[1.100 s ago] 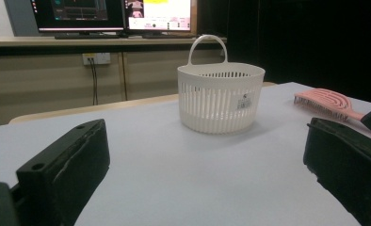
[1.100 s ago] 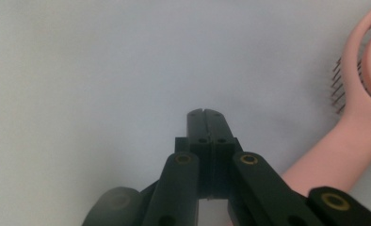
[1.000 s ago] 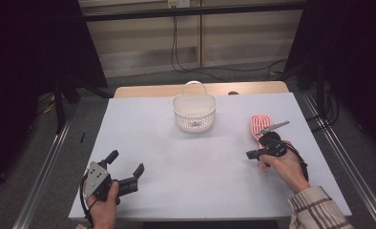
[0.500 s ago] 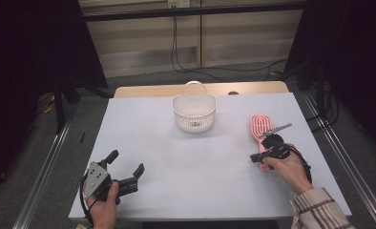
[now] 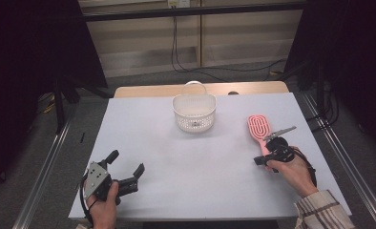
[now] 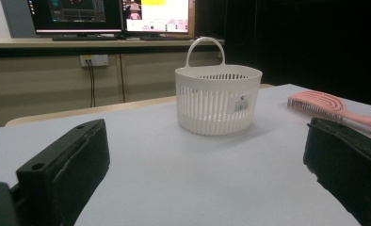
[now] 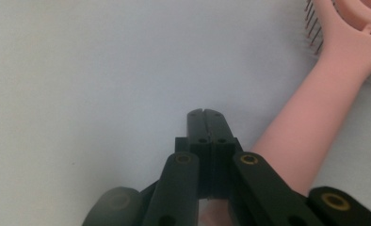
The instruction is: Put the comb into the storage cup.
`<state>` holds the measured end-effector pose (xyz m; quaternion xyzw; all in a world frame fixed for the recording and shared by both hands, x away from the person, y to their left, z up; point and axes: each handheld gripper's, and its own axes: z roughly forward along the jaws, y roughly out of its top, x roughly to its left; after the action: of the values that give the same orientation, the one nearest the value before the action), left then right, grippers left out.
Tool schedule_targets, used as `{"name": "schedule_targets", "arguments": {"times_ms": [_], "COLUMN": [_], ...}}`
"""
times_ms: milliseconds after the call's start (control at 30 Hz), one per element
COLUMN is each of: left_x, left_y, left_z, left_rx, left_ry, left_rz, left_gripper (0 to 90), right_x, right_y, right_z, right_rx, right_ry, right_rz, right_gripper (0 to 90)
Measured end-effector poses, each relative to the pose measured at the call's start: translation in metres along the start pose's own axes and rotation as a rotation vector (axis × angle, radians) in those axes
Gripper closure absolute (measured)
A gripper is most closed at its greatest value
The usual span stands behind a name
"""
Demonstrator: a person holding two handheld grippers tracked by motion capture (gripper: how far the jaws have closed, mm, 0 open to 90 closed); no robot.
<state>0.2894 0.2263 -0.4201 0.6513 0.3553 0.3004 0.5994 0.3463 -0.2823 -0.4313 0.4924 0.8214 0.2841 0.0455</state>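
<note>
Item one, pink hairbrush point(image 5: 259, 131): I find it lying flat on the white table point(image 5: 200, 162), its vented head pointing away from my right tongs point(image 5: 258, 161) and its handle running back toward them. In the right gripper view the handle point(image 7: 310, 127) passes just beside the tong tips, on their right and close to them, not between them; whether it touches them I cannot tell.

Item two, right tongs: jaws pressed together tip to tip, nothing pinched. They point low across the tabletop, with my right hand point(image 5: 293, 169) behind them and a plaid cuff at the wrist.

Item three, white slatted basket point(image 5: 193, 112): it stands upright, well ahead of both tongs and roughly midway between them, its hoop handle raised at the far rim. From above, its floor looks bare. A small label sits on its wall point(image 6: 241, 104) in the left gripper view.

Item four, left tongs point(image 5: 129, 168): jaws spread wide, holding nothing, aimed toward the basket, far from the brush. My left hand point(image 5: 102, 202) grips the body at the near table edge.
</note>
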Motion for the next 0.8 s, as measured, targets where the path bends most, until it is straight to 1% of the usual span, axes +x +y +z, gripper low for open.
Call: {"name": "schedule_targets", "arguments": {"times_ms": [267,467,500,533,567,633,700,733,800], "left_x": [0.000,0.001,0.001,0.001,0.000,0.000,0.000,0.000,0.000], "left_y": [0.000,-0.001,-0.001,-0.001,-0.001,-0.001,-0.001,-0.001,-0.001], "left_z": [0.000,0.000,0.000,0.000,0.000,0.000,0.000,0.000,0.000], "left_rx": [0.001,0.006,0.007,0.005,0.005,0.007,0.009,0.015,0.017], "left_ry": [-0.002,0.002,0.002,0.003,0.000,-0.003,-0.005,-0.005,-0.008], "left_rz": [0.000,-0.012,-0.013,-0.008,-0.014,-0.012,-0.024,-0.017,-0.021], "left_gripper": [1.1,1.1,1.1,1.1,1.1,1.1,1.1,1.1,1.1], "right_x": [0.001,-0.001,-0.001,-0.003,-0.003,-0.006,-0.008,-0.009,-0.010], "right_y": [-0.004,-0.008,-0.008,-0.010,-0.010,-0.012,-0.013,-0.014,-0.014], "right_z": [-0.004,-0.006,-0.007,-0.008,-0.008,-0.009,-0.010,-0.011,-0.012], "right_rx": [0.004,0.008,0.010,0.009,0.009,0.005,0.006,0.001,0.002], "right_ry": [-0.001,-0.005,-0.007,-0.011,-0.011,-0.015,-0.018,-0.018,-0.022], "right_rz": [-0.005,-0.007,-0.010,-0.002,-0.002,0.005,0.010,0.010,0.011], "right_gripper": [90.0,90.0,90.0,90.0,90.0,90.0,90.0,90.0,90.0]}}
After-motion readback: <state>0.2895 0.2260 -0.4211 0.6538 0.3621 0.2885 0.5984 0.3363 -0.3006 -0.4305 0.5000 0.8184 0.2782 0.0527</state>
